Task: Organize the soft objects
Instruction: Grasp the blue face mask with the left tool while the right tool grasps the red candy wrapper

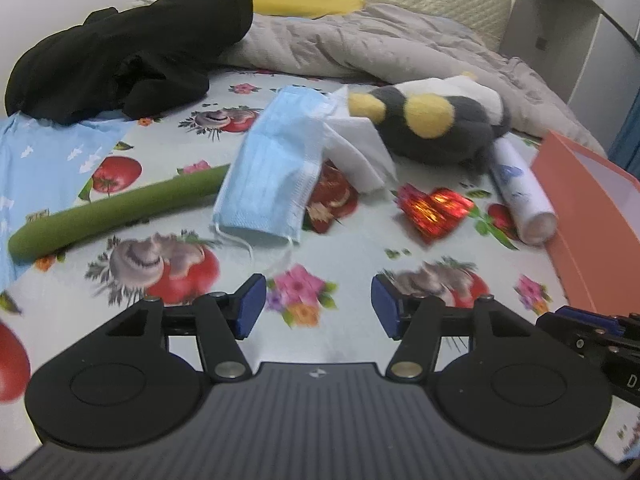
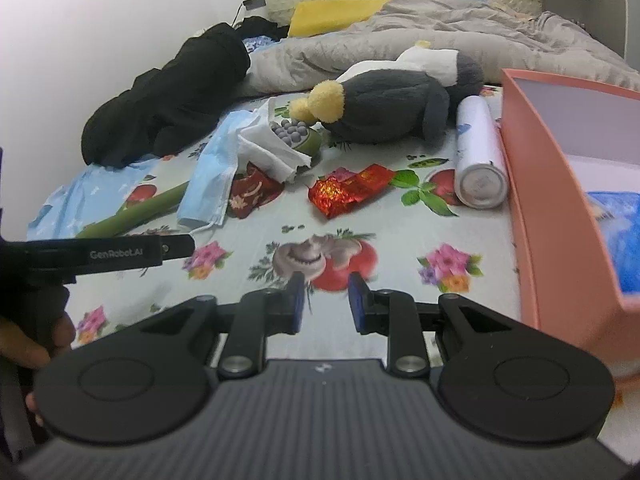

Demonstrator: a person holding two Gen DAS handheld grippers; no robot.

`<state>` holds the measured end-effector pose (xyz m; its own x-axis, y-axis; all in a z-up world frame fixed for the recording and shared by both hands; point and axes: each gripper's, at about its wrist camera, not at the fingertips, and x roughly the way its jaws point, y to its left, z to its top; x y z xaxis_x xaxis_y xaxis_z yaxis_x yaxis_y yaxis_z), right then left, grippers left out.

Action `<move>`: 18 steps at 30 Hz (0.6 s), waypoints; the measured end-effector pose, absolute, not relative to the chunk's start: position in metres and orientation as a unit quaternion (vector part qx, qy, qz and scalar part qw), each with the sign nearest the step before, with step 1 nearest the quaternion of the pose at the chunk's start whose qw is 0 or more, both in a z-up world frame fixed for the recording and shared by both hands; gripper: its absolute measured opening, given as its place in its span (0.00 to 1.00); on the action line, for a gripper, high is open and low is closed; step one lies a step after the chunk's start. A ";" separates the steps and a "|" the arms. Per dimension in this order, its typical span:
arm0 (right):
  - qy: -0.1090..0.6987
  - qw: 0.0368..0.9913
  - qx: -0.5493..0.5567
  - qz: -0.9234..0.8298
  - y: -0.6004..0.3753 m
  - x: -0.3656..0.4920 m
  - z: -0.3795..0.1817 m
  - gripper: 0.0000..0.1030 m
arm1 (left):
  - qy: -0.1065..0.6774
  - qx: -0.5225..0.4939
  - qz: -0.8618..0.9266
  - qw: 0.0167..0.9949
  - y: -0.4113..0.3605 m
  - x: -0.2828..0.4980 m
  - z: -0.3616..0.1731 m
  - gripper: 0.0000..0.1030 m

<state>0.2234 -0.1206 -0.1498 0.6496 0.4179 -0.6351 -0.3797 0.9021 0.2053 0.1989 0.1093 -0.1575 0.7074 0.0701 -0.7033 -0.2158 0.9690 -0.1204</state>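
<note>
Floral bedsheet (image 1: 320,248) is left bare at lower centre below the face mask (image 1: 272,176), which partly hides a green tube (image 1: 116,208). Pink box (image 2: 560,208) is cut off at the right edge. Left gripper (image 1: 319,306) and right gripper (image 2: 325,302) are seen parted, nothing held.

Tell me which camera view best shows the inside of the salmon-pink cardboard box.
The right wrist view: the salmon-pink cardboard box opens toward it, showing its pale inner walls and a blue item inside. The left wrist view catches only its corner at the frame edge.
</note>
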 end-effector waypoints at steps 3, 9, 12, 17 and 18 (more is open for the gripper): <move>0.358 0.907 0.024 0.222 -0.113 0.243 -0.154 0.36 | 0.374 -0.085 0.086 0.920 0.116 0.219 -0.162 0.63; 0.361 0.905 0.017 0.224 -0.098 0.285 -0.165 0.37 | 0.369 -0.078 0.106 0.920 0.131 0.256 -0.171 0.64; 0.358 0.905 0.010 0.228 -0.092 0.304 -0.170 0.44 | 0.366 -0.073 0.117 0.920 0.137 0.270 -0.177 0.65; 0.359 0.902 0.001 0.240 -0.080 0.330 -0.181 0.50 | 0.369 -0.075 0.129 0.918 0.146 0.286 -0.194 0.65; 0.359 0.901 -0.003 0.244 -0.076 0.335 -0.183 0.50 | 0.368 -0.075 0.131 0.917 0.148 0.289 -0.198 0.65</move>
<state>0.3351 -0.0758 -0.1834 0.6230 0.4382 -0.6480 -0.4427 0.8805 0.1699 0.2888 0.1476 -0.1977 0.6947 0.1839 -0.6954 -0.2951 0.9545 -0.0423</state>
